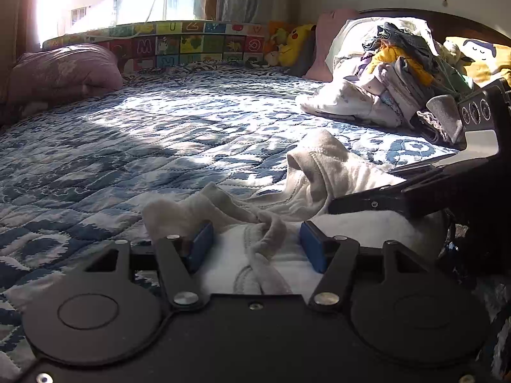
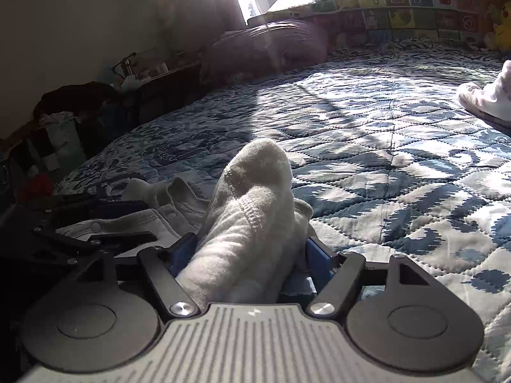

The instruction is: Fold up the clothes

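Clothing under inspection is one small white garment [image 1: 319,175], soft and fleecy with stitched seams, lying crumpled on the near part of the blue-and-white quilted bedspread [image 1: 159,134]. Left wrist view: the garment's near portion is hidden under the left gripper [image 1: 257,244]; its blue-padded jaws stand apart, straddling a twisted fold of cloth without pinching it. The right gripper [image 1: 399,196] enters from the right as a dark, flat, tapering bar lying over the garment; its jaw state is not readable here. Far right, a heap of mixed laundry [image 1: 392,76] in white, grey and yellow is partly cut off by the frame. A pink pillow [image 1: 64,70] sits far left, yellow plush toys [image 1: 297,43] against a colourful patterned bumper [image 1: 179,44] below the glaring window. Right wrist view: a rounded, knitted-looking bulge of the garment [image 2: 255,210] rises between the right gripper's [image 2: 246,260] blue pads, which press its sides; whether the grip is firm I cannot tell, as cloth hides the pad faces. The left gripper [image 2: 95,239] lies near left over a flatter part with snap buttons. Left background is dark clutter, indistinct.
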Motion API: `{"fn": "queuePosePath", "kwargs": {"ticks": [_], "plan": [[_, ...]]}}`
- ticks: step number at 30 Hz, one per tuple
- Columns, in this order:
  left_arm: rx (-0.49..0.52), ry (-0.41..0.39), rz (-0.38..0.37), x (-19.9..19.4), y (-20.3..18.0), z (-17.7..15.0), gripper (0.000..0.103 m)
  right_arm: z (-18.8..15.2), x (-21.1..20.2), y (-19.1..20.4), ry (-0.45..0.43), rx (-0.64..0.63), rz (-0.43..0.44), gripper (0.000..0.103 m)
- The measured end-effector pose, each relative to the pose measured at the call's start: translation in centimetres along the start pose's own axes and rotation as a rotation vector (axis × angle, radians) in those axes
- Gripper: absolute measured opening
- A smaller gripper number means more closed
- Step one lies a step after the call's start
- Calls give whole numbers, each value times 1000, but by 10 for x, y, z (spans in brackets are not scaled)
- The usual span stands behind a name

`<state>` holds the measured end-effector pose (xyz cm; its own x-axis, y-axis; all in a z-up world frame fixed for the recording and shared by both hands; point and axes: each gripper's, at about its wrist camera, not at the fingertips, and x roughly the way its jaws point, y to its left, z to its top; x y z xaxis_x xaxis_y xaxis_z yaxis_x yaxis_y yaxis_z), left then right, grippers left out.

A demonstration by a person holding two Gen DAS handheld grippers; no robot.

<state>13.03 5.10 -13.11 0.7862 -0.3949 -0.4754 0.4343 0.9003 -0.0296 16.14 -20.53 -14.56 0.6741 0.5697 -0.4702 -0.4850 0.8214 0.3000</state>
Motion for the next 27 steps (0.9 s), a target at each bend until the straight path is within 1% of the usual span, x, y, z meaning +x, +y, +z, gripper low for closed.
{"fn": "queuePosePath", "kwargs": {"ticks": [2,3,4,6,8,9,11,12,13,15,18,23,25,27], "plan": [[-16,0,16,-9,-1,9,61,1,-17,3,-70,15,-46,76],[-25,-13,30,-17,-4,14,61,2,-28,7,-110,17,-71,76],[-33,-40,36,-27,-8,18,61,3,-42,13,-155,-1,-96,73],[-35,-96,32,-47,-16,21,61,2,-60,29,-199,-91,-109,69],[-2,-111,23,-58,-27,19,61,1,-71,46,-216,-216,-87,63],[21,-111,20,-61,-33,18,61,0,-71,51,-202,-253,-74,63],[53,-80,12,-59,-39,12,61,-3,-61,53,-132,-262,-49,61],[61,-62,9,-56,-41,8,61,-4,-56,54,-97,-267,-37,62],[57,-42,13,-52,-41,3,61,-5,-51,53,-66,-258,-24,63],[51,-8,22,-42,-39,-7,61,-10,-41,45,-26,-200,-3,63],[63,-25,26,-34,-37,-20,62,-18,-36,45,-24,-216,-2,63],[29,-14,0,-30,-29,-19,65,-24,-31,41,-24,-197,8,64],[28,-11,-2,-30,-29,-18,65,-22,-32,42,-17,-189,4,67],[4,1,-17,-34,-27,-12,65,-19,-34,43,-6,-169,-5,70]]}}
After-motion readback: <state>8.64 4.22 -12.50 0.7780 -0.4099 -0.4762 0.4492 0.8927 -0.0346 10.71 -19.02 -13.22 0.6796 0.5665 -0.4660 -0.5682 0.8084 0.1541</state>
